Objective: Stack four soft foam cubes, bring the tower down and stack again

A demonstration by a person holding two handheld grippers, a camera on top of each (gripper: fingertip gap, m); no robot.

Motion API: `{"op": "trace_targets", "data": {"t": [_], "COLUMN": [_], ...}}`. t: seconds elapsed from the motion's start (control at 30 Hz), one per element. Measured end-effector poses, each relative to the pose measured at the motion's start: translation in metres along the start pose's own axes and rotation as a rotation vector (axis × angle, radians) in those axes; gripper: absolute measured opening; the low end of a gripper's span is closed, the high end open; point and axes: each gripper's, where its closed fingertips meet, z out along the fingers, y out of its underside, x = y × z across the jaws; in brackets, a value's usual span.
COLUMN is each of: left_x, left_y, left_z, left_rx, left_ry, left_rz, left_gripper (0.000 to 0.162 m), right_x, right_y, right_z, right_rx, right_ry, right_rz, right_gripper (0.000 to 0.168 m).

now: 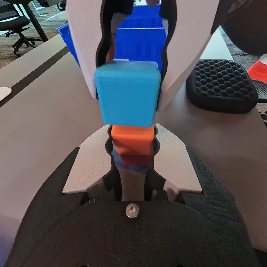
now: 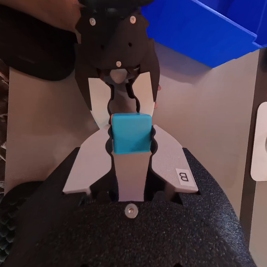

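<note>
A grey-brown table (image 1: pixel 43 115) carries the work, with a blue bin (image 2: pixel 195 36) behind it and office chairs beyond. The left gripper (image 1: pixel 132 140) is clamped on the orange cube (image 1: pixel 132 139), which rests on the red cube (image 1: pixel 135 159). The right gripper (image 2: pixel 131 135) descends from above, clamped on the teal cube (image 2: pixel 131 134) just over the orange one. The foam is judged light and compressible; grip opposite flat faces at mid-height with modest force to avoid distortion or toppling.

Four foam cubes: one teal cube (image 1: pixel 127 93), one orange cube (image 1: pixel 132 139), one red cube (image 1: pixel 135 159), one blue cube (image 1: pixel 117 160)
</note>
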Motion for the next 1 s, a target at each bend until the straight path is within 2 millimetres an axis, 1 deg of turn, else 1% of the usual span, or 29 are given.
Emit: {"op": "trace_targets", "data": {"t": [0.1,0.2,0.27,0.33,0.4,0.47,0.53,0.6,0.67,0.73,0.77,0.83,0.93,1.0], "left_x": [0.000,0.001,0.002,0.002,0.003,0.003,0.004,0.003,0.003,0.003,0.003,0.003,0.003,0.003], "left_y": [0.001,0.000,0.000,0.000,-0.001,-0.001,-0.001,-0.002,-0.002,-0.002,-0.002,-0.002,-0.002,-0.002], "left_z": [-0.001,0.000,0.000,0.000,0.001,0.001,0.002,0.002,0.002,0.002,0.002,0.002,0.002,0.001], "left_rx": [-0.006,-0.010,-0.010,-0.006,-0.003,0.003,0.009,0.011,0.014,0.013,0.014,0.017,0.019,0.021], "left_ry": [-0.006,-0.003,-0.002,0.003,0.004,0.007,0.007,0.005,0.004,0.005,0.004,0.002,0.001,-0.001], "left_rz": [0.013,0.015,0.017,0.016,0.017,0.020,0.025,0.020,0.021,0.022,0.023,0.023,0.023,0.026], "left_gripper": [0.054,0.054,0.054,0.054,0.054,0.054,0.054,0.054,0.054,0.054,0.054,0.054,0.054,0.054], "right_x": [0.009,0.019,0.027,0.036,0.046,0.056,0.060,0.060,0.056,0.050,0.048,0.044,0.039,0.036], "right_y": [-0.001,0.001,0.010,0.027,0.054,0.092,0.135,0.178,0.219,0.250,0.262,0.279,0.300,0.310], "right_z": [-0.015,-0.039,-0.059,-0.080,-0.102,-0.122,-0.137,-0.147,-0.155,-0.157,-0.156,-0.151,-0.144,-0.139], "right_rx": [0.088,0.181,0.216,0.226,0.209,0.149,0.077,-0.011,-0.117,-0.194,-0.213,-0.237,-0.296,-0.331], "right_ry": [0.050,0.115,0.186,0.271,0.367,0.480,0.556,0.627,0.687,0.708,0.705,0.685,0.669,0.661], "right_rz": [0.069,0.156,0.213,0.284,0.382,0.503,0.639,0.778,0.891,0.980,1.018,1.077,1.123,1.145], "right_gripper": [0.050,0.050,0.050,0.050,0.050,0.050,0.050,0.050,0.050,0.050,0.050,0.050,0.050,0.050]}}
